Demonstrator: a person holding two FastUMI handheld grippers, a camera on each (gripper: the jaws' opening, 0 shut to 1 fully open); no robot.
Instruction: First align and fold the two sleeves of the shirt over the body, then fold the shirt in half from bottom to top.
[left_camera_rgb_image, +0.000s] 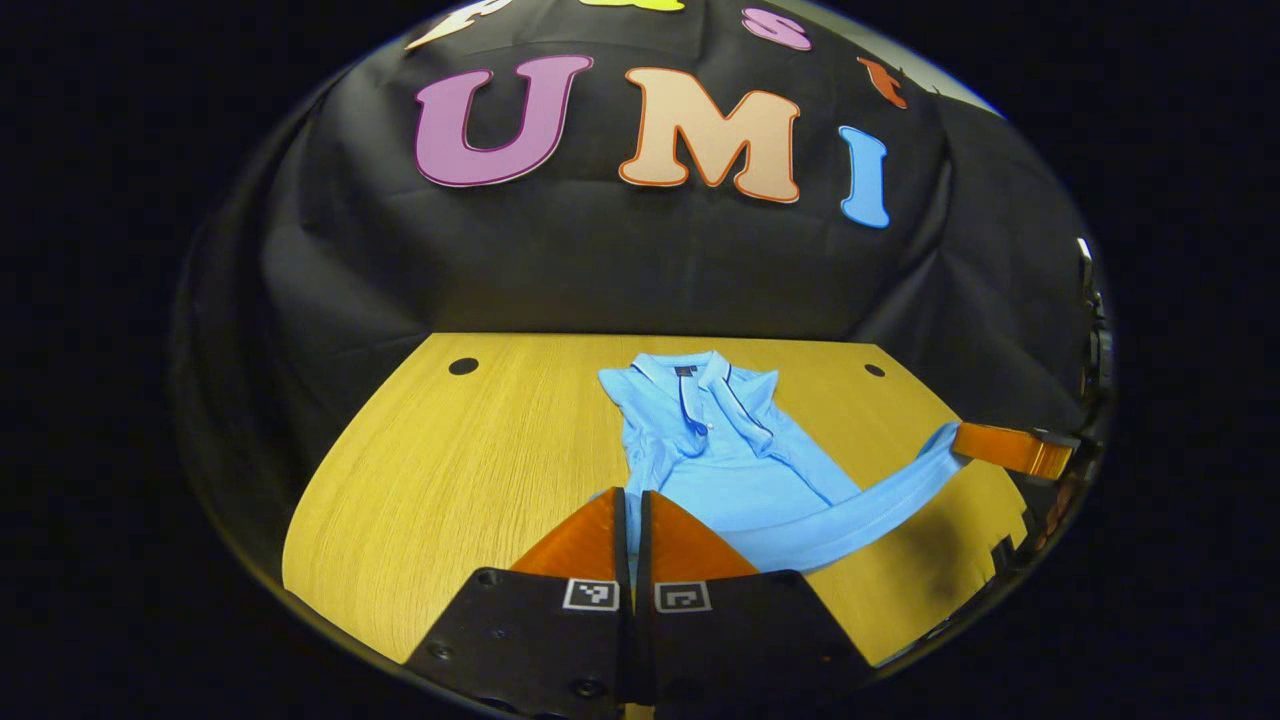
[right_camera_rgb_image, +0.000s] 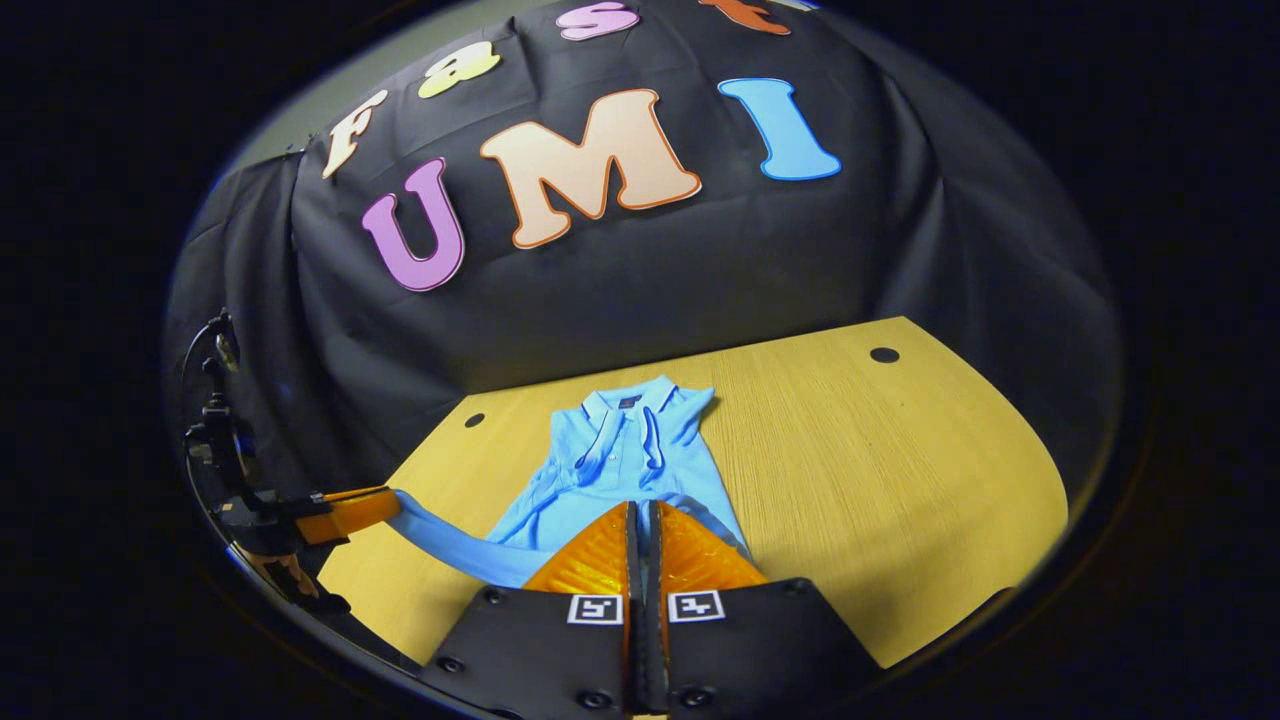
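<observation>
Shirt (left_camera_rgb_image: 715, 440), blue: lay collar-far on table (left_camera_rgb_image: 450, 470), lower edge lifted. Left gripper (left_camera_rgb_image: 632, 495): fingers closed upon hem's left corner. Right gripper (right_camera_rgb_image: 642, 510): fingers pinched upon hem's right corner, fabric stretched between.

Shirt (left_camera_rgb_image: 720, 450) on table (left_camera_rgb_image: 450, 470), collar toward wall, hem lifted at near edge

Shirt (left_camera_rgb_image: 720, 450) hem seemingly hidden behind claw (left_camera_rgb_image: 632, 500)
</observation>
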